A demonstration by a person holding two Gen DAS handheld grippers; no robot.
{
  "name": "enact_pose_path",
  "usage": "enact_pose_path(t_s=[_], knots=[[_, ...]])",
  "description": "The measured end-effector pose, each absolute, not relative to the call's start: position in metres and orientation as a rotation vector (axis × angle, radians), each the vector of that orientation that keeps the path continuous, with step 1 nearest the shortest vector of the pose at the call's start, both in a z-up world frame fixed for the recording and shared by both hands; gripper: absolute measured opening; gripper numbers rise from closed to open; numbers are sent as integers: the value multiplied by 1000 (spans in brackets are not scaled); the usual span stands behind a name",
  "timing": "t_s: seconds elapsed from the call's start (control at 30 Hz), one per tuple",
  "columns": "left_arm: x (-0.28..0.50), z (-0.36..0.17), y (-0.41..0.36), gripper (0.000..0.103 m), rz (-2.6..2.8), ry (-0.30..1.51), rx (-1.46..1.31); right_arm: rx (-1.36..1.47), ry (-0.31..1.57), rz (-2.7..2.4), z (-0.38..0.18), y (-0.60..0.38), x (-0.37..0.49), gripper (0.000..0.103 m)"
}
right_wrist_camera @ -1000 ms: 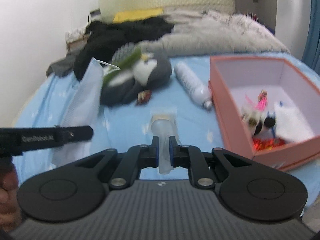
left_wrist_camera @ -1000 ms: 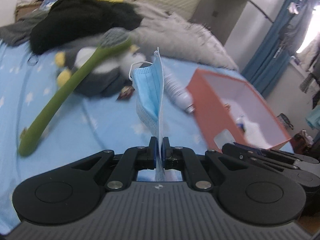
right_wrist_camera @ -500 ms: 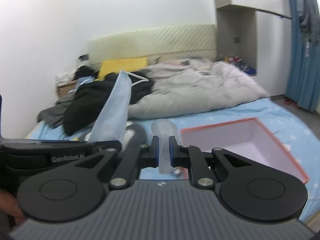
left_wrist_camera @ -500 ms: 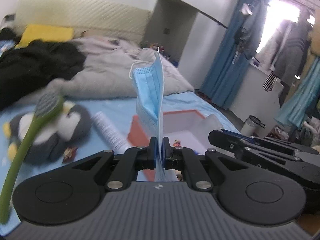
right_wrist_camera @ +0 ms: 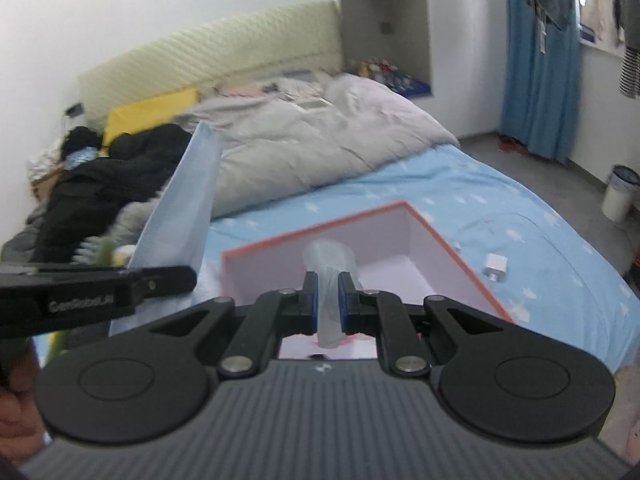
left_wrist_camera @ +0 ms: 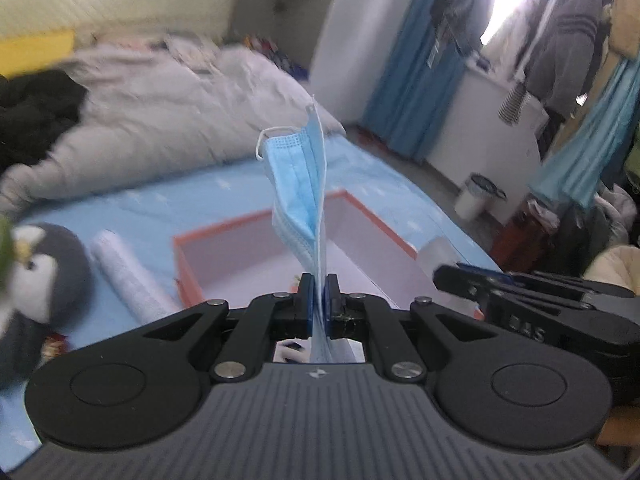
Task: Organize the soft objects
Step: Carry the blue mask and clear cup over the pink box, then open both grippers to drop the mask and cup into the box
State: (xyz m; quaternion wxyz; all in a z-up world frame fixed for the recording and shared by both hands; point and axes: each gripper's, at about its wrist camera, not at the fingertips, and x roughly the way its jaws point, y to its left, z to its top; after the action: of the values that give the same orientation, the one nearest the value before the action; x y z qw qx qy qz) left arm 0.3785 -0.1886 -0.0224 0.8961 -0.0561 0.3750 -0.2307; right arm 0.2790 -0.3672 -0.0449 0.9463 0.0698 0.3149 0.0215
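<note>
Soft cloth, matt plastic

Pleated blue cloth mask, matt; each claw is matt black plastic with shiny metal rivets; cloudy translucent film; smooth matt box; printed cotton bed sheet.

Bedroom with a white wall at 11 o'clock behind a cream padded headboard, a bed in a blue star-print sheet, blue curtains at 2 o'clock, grey floor, and a small white bin at 3 o'clock.

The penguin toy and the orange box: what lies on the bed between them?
A clear plastic bottle lies on its side between the penguin toy and the orange box, in the left wrist view.
</note>
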Motion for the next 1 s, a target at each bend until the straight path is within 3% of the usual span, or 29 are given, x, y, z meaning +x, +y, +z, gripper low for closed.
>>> enact_pose_path(t_s=[0.4,0.67,0.7,0.8,1.0], knots=[[466,-98,-251,6,-511,1033,5,166,912,-1,-116,-410,337,14],[475,-115,-254,7,-498,1100,15,182,962,-11,-133,-422,339,18],[472,-114,-254,11,-497,1095,22,186,959,-11,-133,-423,339,18],[470,-111,-249,38,-494,1117,14,208,963,-17,-135,-425,337,27],[454,-93,-236,39,-490,1059,-6,208,926,-20,-128,-424,327,31]])
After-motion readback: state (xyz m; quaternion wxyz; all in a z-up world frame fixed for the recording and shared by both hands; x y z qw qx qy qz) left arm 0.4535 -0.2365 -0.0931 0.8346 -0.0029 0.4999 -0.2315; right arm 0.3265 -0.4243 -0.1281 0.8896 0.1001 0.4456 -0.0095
